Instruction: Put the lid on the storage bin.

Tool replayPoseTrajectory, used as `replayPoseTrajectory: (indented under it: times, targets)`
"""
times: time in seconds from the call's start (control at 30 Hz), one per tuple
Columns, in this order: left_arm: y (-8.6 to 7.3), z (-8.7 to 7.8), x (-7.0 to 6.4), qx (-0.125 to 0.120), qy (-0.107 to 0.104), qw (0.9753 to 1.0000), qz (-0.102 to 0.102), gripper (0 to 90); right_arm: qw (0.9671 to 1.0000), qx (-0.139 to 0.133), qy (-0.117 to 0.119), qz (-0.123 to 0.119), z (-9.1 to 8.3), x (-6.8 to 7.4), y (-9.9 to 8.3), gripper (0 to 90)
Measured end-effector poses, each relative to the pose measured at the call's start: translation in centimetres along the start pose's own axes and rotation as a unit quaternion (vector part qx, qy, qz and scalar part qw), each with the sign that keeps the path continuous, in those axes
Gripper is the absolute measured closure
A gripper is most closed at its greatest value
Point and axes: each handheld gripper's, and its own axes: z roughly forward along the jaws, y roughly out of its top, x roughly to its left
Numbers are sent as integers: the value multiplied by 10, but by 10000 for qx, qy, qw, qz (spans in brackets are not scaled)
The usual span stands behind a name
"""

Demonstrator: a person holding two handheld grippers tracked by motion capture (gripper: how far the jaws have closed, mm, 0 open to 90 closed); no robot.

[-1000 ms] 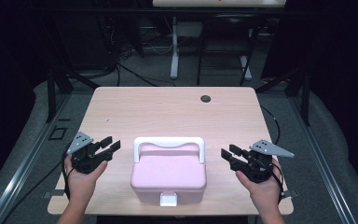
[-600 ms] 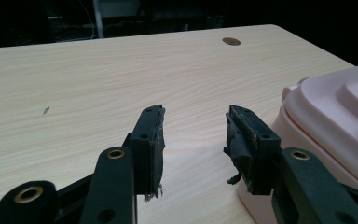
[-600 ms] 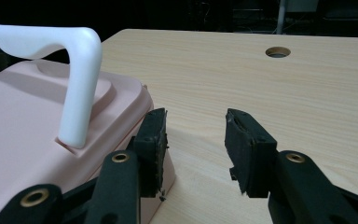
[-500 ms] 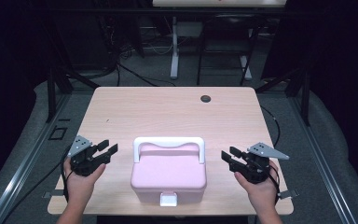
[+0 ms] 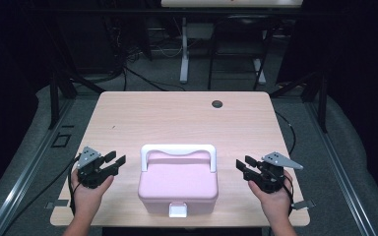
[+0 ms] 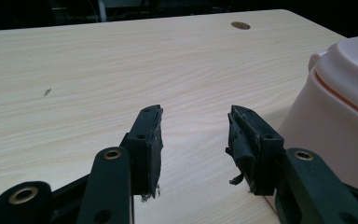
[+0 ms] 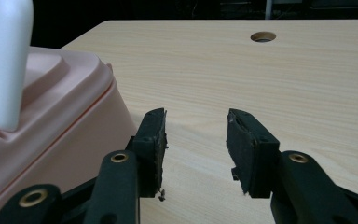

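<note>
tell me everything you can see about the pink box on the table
The pink box looks like smooth plastic, rounded at the corners, with a domed lid shut along a thin seam. A white handle stands upright across the lid's far side, and a white latch sits on the front wall facing the person. It rests upright on the table near the front edge, between the left hand-held gripper and right hand-held gripper; neither touches it.

**Pink box: closed, upright**

I see the pink box (image 5: 178, 189) near the table's front edge, centred. Its lid is shut; the white handle (image 5: 178, 151) stands raised, and the white latch (image 5: 177, 210) faces the person.
</note>
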Motion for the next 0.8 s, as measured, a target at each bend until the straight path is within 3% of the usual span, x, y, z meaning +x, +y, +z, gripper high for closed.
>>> replayPoseTrajectory:
  times: [0.5, 0.8]
  targets:
    - [-12, 12, 6, 119, 55, 9999, -90, 538, 9995, 304, -45, 47, 20, -3, -19, 549]
    - [-18, 17, 9, 210, 63, 9997, -83, 519, 9989, 454, -121, -45, 30, -1, -28, 512]
